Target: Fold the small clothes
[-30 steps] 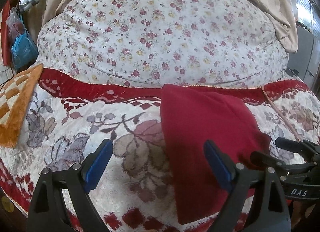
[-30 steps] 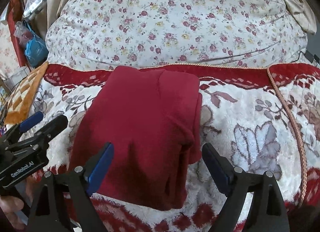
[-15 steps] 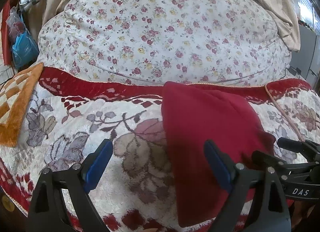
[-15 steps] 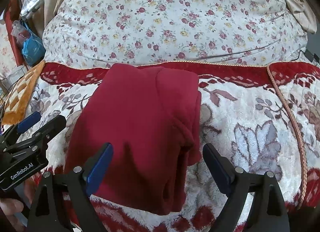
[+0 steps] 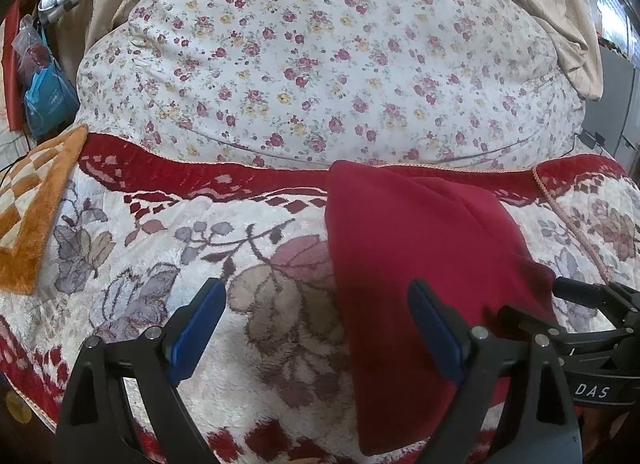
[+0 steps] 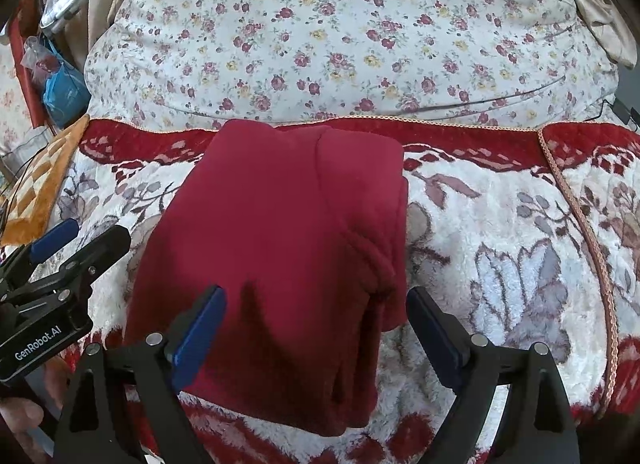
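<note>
A dark red folded garment (image 6: 280, 248) lies flat on a plush white and red floral blanket (image 6: 520, 264); it also shows in the left wrist view (image 5: 416, 248). My right gripper (image 6: 316, 316) is open and empty, hovering over the garment's near end. My left gripper (image 5: 316, 316) is open and empty, above the blanket at the garment's left edge, its right finger over the cloth. The left gripper also shows at the left of the right wrist view (image 6: 76, 240), and the right gripper at the right of the left wrist view (image 5: 560, 300).
A large floral-print cushion (image 5: 320, 55) rises behind the blanket. An orange checked mat (image 5: 28, 207) lies at the left. A blue bag (image 5: 48, 99) and clutter stand at the far left. Beige curtain cloth (image 5: 540, 3) hangs at the back right.
Both grippers have drawn back and shifted slightly; the garment sits a little farther from the right wrist camera. Both stay open and the garment lies still.
</note>
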Tool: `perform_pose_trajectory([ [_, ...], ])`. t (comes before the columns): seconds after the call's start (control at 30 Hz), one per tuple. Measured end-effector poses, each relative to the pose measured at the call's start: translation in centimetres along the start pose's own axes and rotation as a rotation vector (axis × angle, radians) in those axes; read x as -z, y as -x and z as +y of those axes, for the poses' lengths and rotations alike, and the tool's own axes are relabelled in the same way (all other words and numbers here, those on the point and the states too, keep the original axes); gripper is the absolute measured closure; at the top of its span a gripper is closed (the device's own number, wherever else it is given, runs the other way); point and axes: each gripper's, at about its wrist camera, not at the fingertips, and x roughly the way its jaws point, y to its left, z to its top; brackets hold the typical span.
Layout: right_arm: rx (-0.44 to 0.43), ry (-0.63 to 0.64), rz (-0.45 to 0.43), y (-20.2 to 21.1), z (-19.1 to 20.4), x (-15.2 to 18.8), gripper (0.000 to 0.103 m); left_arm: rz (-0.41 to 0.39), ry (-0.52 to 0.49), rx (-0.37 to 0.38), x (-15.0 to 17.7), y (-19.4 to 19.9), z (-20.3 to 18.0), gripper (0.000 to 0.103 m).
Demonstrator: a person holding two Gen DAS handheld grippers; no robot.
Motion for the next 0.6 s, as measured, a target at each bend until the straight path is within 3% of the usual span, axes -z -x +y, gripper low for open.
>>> perform_pose_trajectory([
  [0.6, -0.001, -0.005, 0.007, -0.28, -0.25, -0.04, 0.008, 0.017, 0.01, -0.003, 0.0, -0.3, 0.13, 0.012],
])
